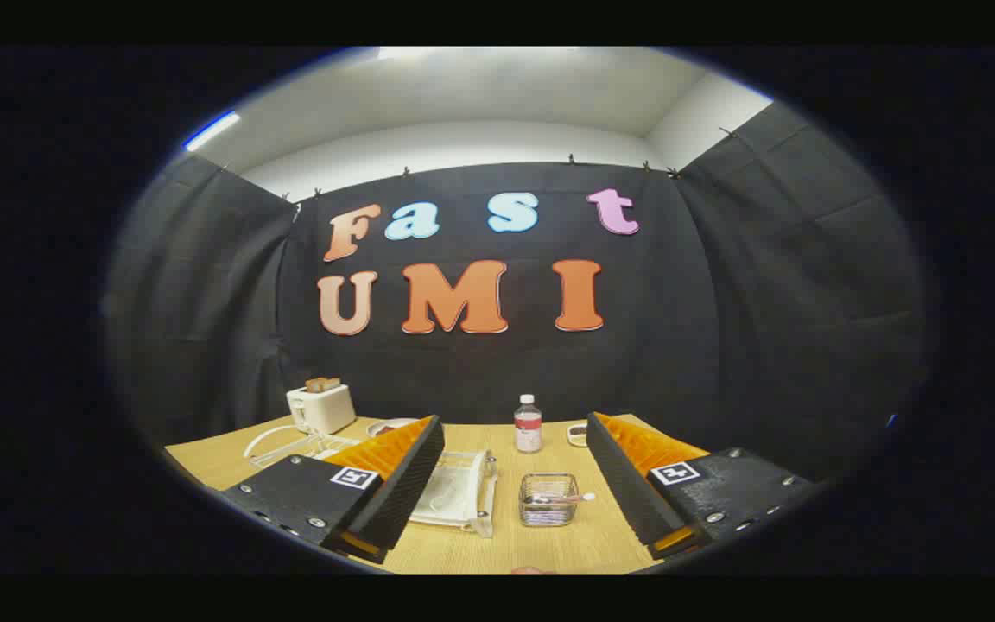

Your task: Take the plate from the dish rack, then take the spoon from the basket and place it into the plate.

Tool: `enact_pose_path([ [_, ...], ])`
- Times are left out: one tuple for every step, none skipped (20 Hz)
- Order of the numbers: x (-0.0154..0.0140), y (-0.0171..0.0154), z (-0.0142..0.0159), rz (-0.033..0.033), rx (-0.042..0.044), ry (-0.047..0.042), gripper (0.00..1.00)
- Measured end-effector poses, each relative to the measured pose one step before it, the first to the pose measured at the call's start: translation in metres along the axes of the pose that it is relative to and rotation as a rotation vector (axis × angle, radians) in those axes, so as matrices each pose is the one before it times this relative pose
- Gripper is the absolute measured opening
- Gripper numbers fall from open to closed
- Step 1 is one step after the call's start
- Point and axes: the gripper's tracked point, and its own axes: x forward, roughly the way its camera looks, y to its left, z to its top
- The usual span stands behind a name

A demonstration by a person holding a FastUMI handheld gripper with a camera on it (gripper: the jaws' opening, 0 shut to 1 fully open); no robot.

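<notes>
Your gripper [515, 484] hangs wide open above the wooden table [549, 549], gripping nothing. Between its fingers, nearer the right one, sits the wire basket [548, 499] with the spoon [562, 498] lying in it. The dish rack [459, 491] with the plate [446, 497] (pale, hard to make out) sits by the left finger. Farther off stand a bottle [529, 423] and, far left, a toaster [321, 406].
</notes>
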Motion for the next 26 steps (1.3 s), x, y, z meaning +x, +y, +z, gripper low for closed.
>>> enact_pose_path([
  [-0.00129, -0.00008, -0.00209, -0.00011, 0.00513, 0.00789, 0.99],
  [-0.00048, -0.00084, -0.0031, -0.00144, 0.00222, 0.00881, 0.99],
  [-0.00029, -0.00043, -0.00318, -0.00288, -0.0006, 0.00768, 0.99],
  [-0.00062, 0.00006, -0.00366, -0.00163, -0.00422, 0.00731, 0.99],
  [-0.00013, 0.00165, -0.0032, 0.00239, -0.0111, 0.00704, 0.99],
  [0.00079, 0.00214, -0.00348, 0.00358, -0.01201, 0.00339, 0.99],
  [0.00104, 0.00291, -0.00194, 0.00602, -0.011, 0.00426, 0.99],
  [-0.00046, 0.00341, -0.00392, 0.00603, -0.0057, 0.00592, 0.99],
  [0.00121, 0.0034, -0.00317, 0.00624, 0.00072, 0.00756, 0.99],
  [0.00169, 0.00271, -0.00322, 0.00504, 0.00572, 0.01006, 0.99],
  [0.00131, 0.00287, -0.00283, 0.00532, 0.00768, 0.01138, 0.99],
  [0.00122, 0.00289, -0.00348, 0.00697, 0.00629, 0.00901, 0.99],
  [0.00181, 0.00203, -0.00211, 0.00492, 0.00192, 0.00585, 0.99],
  [0.00099, 0.00224, -0.00168, 0.00365, -0.00423, 0.00311, 0.99],
  [0.00128, 0.00051, -0.00176, 0.00009, -0.00774, 0.00271, 0.99],
  [0.00072, -0.00023, -0.00151, -0.00301, -0.00795, 0.00302, 0.99],
  [0.00128, 0.00004, -0.00128, -0.00214, -0.00361, 0.00428, 0.99],
  [-0.00012, 0.00003, -0.00275, -0.00222, 0.00076, 0.00586, 0.99],
  [0.0011, -0.00023, -0.00253, -0.00187, 0.00476, 0.00754, 0.99],
  [0.00111, -0.0003, -0.00046, -0.00133, 0.00671, 0.00584, 0.99],
  [0.00019, 0.00031, 0.00024, -0.00183, 0.00749, 0.00274, 0.99],
  [-0.00003, -0.00066, 0.0001, -0.00271, 0.00601, 0.00224, 0.99],
  [0.0002, -0.00005, 0.00043, -0.00316, 0.00582, 0.00352, 0.99],
  [0.00124, 0.00121, 0.00063, -0.00092, 0.00614, 0.00405, 0.99],
  [0.00048, 0.00176, 0.00094, 0.00102, 0.0081, 0.00424, 0.99],
  [0.00044, 0.00278, 0.00002, 0.00232, 0.00876, 0.00496, 0.99],
])
